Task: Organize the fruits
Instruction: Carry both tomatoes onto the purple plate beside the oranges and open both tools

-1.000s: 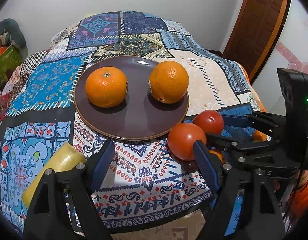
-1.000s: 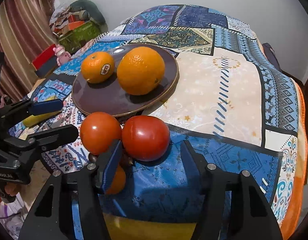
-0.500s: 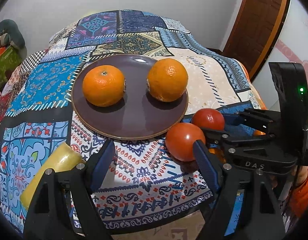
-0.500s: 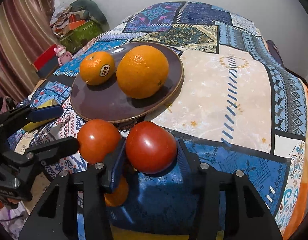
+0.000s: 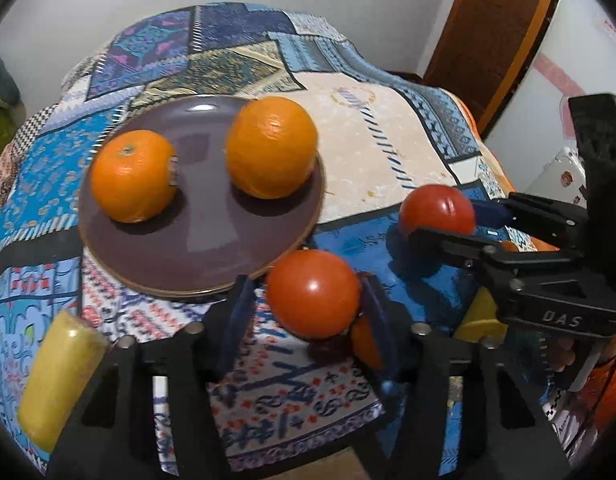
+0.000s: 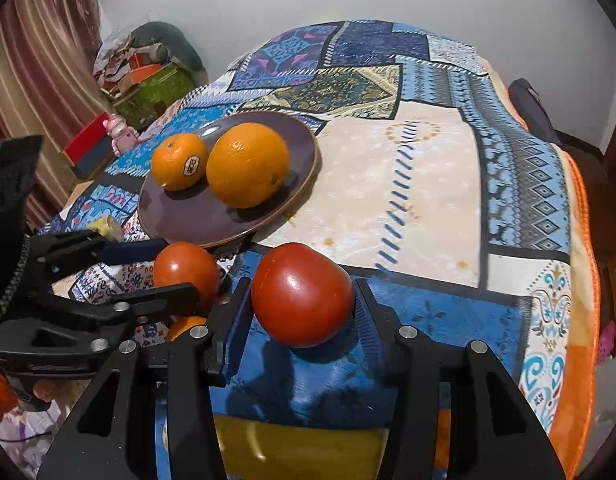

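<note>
Two oranges (image 5: pixel 133 176) (image 5: pixel 271 146) sit on a brown plate (image 5: pixel 196 256) on the patterned cloth. My left gripper (image 5: pixel 304 312) is shut on a red tomato (image 5: pixel 313 294) just off the plate's near right rim, lifted a little. My right gripper (image 6: pixel 302 312) is shut on a second tomato (image 6: pixel 302 294), held above the blue patch; it also shows in the left wrist view (image 5: pixel 437 212). A small orange fruit (image 5: pixel 366 342) lies below the left tomato, mostly hidden. The plate and oranges show in the right wrist view (image 6: pixel 264 216).
A yellow roll (image 5: pixel 60 376) lies at the cloth's near left edge. A yellow object (image 6: pixel 300 448) sits under the right gripper. A brown door (image 5: pixel 492 32) is at back right; clutter and a curtain (image 6: pixel 40 92) stand left of the table.
Both grippers closed on their tomatoes and raised them. The two tomatoes, earlier touching, are now apart. The left gripper moved right onto its tomato.
</note>
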`<action>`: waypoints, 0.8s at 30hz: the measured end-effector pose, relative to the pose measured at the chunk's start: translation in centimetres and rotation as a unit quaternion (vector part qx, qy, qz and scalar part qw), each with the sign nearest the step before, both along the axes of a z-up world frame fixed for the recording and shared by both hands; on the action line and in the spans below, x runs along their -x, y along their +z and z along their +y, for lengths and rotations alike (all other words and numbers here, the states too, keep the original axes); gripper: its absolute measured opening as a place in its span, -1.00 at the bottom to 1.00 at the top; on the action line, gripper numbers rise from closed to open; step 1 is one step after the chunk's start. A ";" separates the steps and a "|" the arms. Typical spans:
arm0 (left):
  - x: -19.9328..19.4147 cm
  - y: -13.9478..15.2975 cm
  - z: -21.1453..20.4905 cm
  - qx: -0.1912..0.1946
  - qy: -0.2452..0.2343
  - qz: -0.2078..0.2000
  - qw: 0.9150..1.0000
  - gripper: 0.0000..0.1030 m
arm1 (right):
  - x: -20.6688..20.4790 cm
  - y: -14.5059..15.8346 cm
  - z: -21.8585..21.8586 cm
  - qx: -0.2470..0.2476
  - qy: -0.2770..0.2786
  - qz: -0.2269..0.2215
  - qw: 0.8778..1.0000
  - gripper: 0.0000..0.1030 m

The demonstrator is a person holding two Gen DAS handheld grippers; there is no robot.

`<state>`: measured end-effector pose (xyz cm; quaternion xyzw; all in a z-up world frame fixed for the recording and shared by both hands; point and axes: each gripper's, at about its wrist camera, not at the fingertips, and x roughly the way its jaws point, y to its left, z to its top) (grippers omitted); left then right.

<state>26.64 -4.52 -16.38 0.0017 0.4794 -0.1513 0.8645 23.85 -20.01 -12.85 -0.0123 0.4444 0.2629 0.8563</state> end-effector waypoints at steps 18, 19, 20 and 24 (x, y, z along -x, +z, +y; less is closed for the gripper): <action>1.0 1.8 0.5 -0.020 0.010 -0.042 0.999 -0.06 | 0.1 0.7 0.3 -0.007 0.004 -0.010 1.000 -0.11; 1.0 2.1 0.8 -0.017 0.013 -0.044 0.999 -0.06 | 0.0 0.8 0.5 -0.008 0.005 -0.013 1.000 -0.11; 0.9 2.3 1.2 -0.014 0.017 -0.046 0.999 -0.06 | 0.0 0.9 0.8 -0.008 0.007 -0.014 1.000 -0.11; 0.4 3.0 2.8 -0.010 0.035 -0.052 0.998 -0.06 | -0.3 1.4 1.8 -0.010 0.014 -0.019 1.000 -0.11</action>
